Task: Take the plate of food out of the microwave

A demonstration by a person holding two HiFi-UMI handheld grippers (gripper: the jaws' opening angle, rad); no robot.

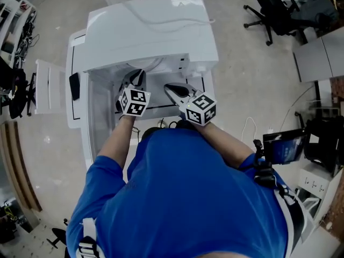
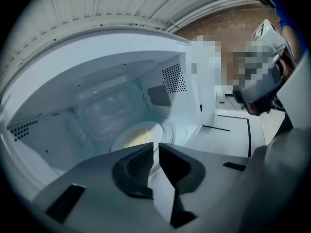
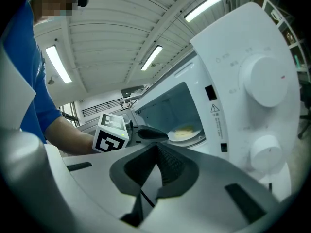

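The white microwave stands with its door swung open to the left. Inside it, on the turntable, lies a white plate with pale yellow food. My left gripper reaches into the cavity, and its jaws stand almost together with the plate's near rim in the narrow gap. In the right gripper view the left gripper's dark fingertips meet the plate. My right gripper is shut and empty. It hangs outside the microwave, in front of the control panel with its two knobs.
The microwave sits on a white table. A black office chair and a grey desk stand at the right on the floor. Shelving lines the left side. The person's blue shirt fills the lower head view.
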